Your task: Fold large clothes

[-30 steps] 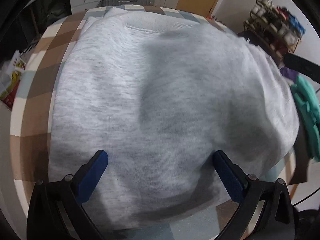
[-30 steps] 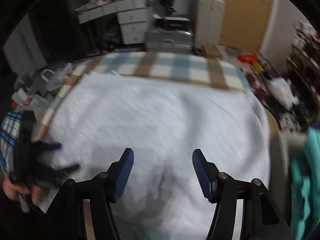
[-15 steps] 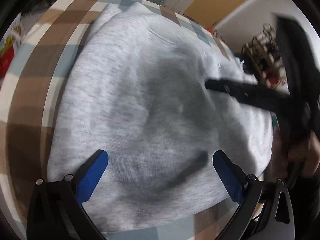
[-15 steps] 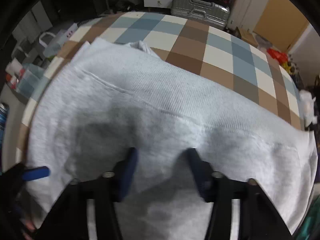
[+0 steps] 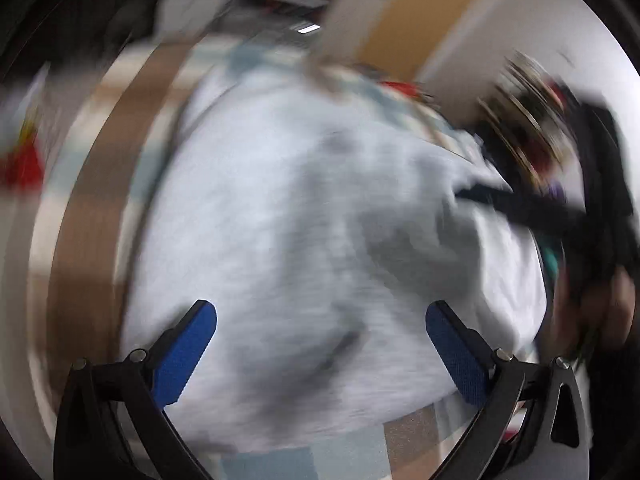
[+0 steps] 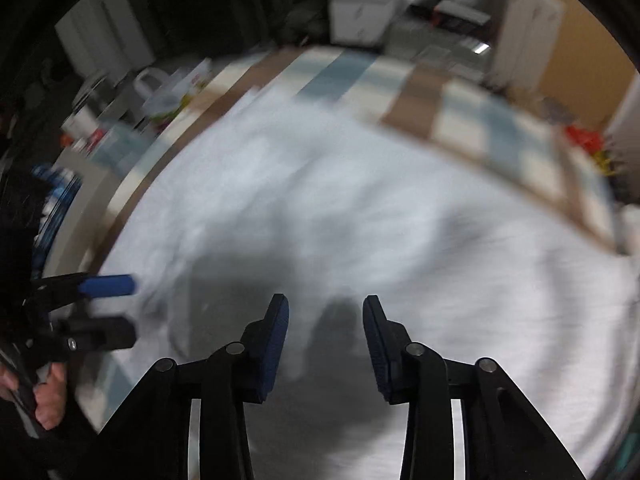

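- While the blur lasts, take your bearings from the biggest thing first: the counter point(image 5: 88, 220), with its brown, blue and cream checked cover, carries the whole job. Bare checks show at the left, far and near edges, so you seem to have room to lay a fold without overhang.
- The grey sweatshirt point(image 5: 304, 240) lies spread over the middle of the counter, filling most of both views. It looks lumpy, with a raised ridge towards its right side, so smooth it before you crease it.
- Your left gripper point(image 5: 320, 308) hangs over the near edge of the sweatshirt with its fingers wide and nothing between them. Keep that wide gape, come down square to the near hem, and close only once one finger is under the cloth.
- Your right gripper point(image 6: 325, 304) points steeply down at the cloth, its fingers narrow but parted. Its own view shows only shadow and flat fabric in the gap. From the left view its tip sits at the ridge, but whether it has cloth I cannot tell through the blur.
- If you mean to pinch there, check that you take every layer of the fold.
- Match the two grips along one edge, so the edge stays level when you lift.
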Motion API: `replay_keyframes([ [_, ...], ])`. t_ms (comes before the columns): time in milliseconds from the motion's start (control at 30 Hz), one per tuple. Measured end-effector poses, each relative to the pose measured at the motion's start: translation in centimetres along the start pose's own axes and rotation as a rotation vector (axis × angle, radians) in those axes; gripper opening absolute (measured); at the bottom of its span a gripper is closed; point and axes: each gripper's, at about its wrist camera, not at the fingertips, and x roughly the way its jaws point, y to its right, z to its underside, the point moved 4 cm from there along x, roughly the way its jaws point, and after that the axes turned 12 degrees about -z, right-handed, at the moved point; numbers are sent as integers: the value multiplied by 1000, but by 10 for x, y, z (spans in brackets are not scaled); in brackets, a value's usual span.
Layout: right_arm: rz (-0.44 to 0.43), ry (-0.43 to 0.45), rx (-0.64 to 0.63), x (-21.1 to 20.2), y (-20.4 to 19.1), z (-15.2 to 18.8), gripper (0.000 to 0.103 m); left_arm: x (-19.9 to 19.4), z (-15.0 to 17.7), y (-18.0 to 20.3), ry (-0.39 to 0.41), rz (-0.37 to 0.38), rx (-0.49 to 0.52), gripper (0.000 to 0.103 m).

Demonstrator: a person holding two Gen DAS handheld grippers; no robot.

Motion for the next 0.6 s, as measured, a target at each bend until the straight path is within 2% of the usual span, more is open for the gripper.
replay_keyframes([
  [67, 53, 56, 94, -17, 40, -4, 40, 0, 2, 22, 28, -14, 82, 102],
  [133, 115, 75, 169, -22, 66, -7, 45, 16, 4, 30, -6, -71, 121, 102],
  [200, 167, 47, 245, -8, 101, 1, 46, 37, 5, 28, -75, -115, 108, 102],
  [267, 210, -46, 280, 21, 126, 16, 47, 55, 2, 21, -121, -189, 87, 102],
  [300, 197, -58, 276, 31, 130, 24, 47, 61, 0, 18, -117, -231, 97, 102],
  [333, 189, -25, 261, 33, 131, 26, 47, 64, -1, 16, -121, -226, 96, 102],
  [433, 174, -55, 297, 31, 133, 15, 46, 65, -6, 12, -133, -225, 75, 102],
  [467, 164, -13, 306, 17, 131, 8, 42, 66, -5, 9, -133, -231, 85, 102],
  [533, 116, 96, 270, -21, 120, -7, 45, 66, -6, 9, -126, -240, 89, 102],
  [600, 50, 62, 218, -17, 101, -15, 44, 69, -10, 13, -125, -243, 95, 102],
])
